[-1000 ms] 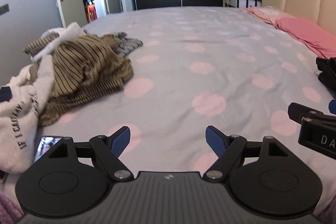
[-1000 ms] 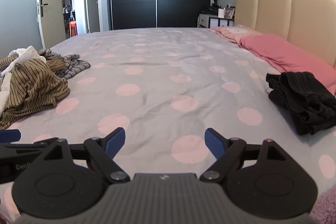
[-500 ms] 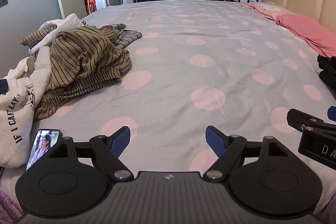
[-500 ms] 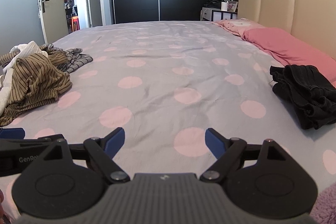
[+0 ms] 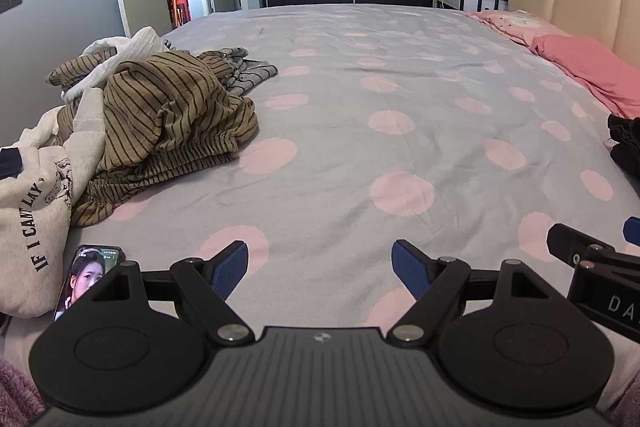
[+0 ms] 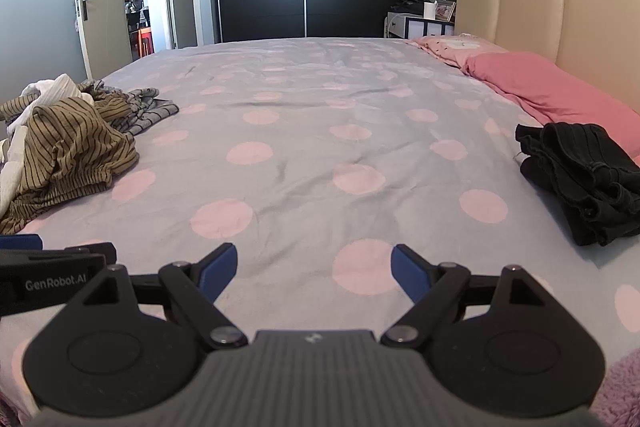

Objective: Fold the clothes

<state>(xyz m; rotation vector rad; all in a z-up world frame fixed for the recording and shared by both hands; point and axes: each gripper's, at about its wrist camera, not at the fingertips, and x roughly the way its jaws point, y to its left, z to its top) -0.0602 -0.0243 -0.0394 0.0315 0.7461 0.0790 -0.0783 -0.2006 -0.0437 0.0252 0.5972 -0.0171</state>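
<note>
Both the left gripper (image 5: 318, 269) and right gripper (image 6: 310, 267) hover wide open and empty over the bed (image 5: 400, 155); the unfolded clothes pile (image 5: 160, 119) sits at its left edge, so picking a garment likely comes next.

– Did you see what moved over that second?

– The left gripper (image 5: 318, 267) lifted and tipped down, so the phone (image 5: 86, 277) by the grey sweatshirt (image 5: 34, 223) came fully into its view.

– And the other one?

– The right gripper (image 6: 312, 269) rose a little; the black clothes (image 6: 580, 179) slid lower in its view.
</note>
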